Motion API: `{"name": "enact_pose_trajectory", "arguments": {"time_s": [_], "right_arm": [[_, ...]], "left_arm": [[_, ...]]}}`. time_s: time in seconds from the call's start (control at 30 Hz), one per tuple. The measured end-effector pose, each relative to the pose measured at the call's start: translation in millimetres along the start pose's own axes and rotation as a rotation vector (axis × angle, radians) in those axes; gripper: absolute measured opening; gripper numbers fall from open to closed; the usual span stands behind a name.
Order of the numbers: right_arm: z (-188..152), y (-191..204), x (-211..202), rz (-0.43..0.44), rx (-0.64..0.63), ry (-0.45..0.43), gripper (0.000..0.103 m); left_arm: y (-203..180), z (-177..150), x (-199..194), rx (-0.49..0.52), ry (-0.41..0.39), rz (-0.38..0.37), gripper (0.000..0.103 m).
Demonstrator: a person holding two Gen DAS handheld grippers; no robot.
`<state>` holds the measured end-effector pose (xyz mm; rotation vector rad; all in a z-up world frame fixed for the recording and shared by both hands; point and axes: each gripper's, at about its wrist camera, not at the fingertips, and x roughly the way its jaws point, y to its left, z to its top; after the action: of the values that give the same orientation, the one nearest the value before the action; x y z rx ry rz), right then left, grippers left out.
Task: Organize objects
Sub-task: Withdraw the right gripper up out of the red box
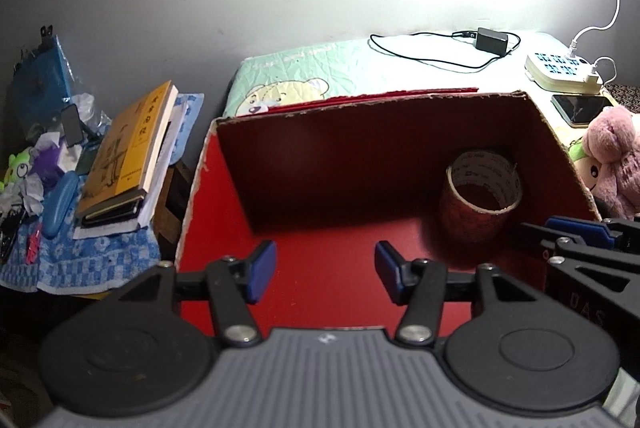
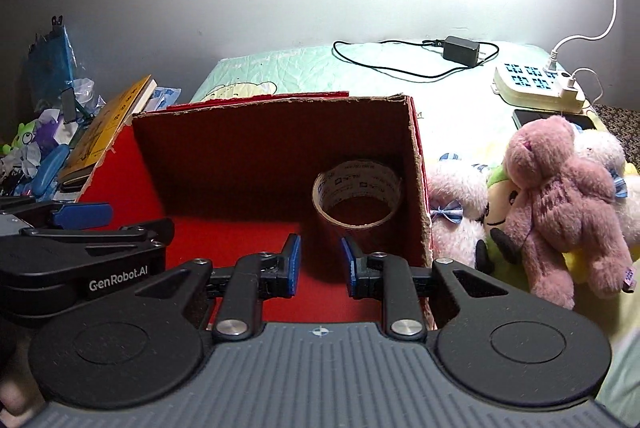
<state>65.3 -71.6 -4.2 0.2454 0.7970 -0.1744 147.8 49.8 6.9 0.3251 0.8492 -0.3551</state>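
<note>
A red cardboard box point(image 1: 320, 156) point(image 2: 224, 156) stands open on the bed. A roll of tape point(image 1: 482, 194) point(image 2: 358, 194) sits upright in its far right corner. My left gripper point(image 1: 326, 274) is open and empty over the box's near left part. My right gripper point(image 2: 320, 262) is open and empty just in front of the tape roll, apart from it. A pink plush bear point(image 2: 560, 204) point(image 1: 616, 156) lies on other plush toys point(image 2: 460, 212) right of the box.
A yellow book point(image 1: 124, 152) lies on a stack on a blue towel point(image 1: 80, 260) at the left, among small clutter. Behind the box lie a black adapter with cord point(image 1: 492, 40), a white power strip point(image 2: 536, 84) and a phone point(image 1: 580, 108).
</note>
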Motion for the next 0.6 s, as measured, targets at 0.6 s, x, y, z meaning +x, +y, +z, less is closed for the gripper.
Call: {"name": "enact_pose_trajectory", "arguments": {"time_s": [0.6], "right_arm": [[-34, 3, -47, 0.017, 0.003, -0.071, 0.024]], "left_arm": [[-8, -32, -46, 0.008, -0.002, 0.001, 0.076]]}}
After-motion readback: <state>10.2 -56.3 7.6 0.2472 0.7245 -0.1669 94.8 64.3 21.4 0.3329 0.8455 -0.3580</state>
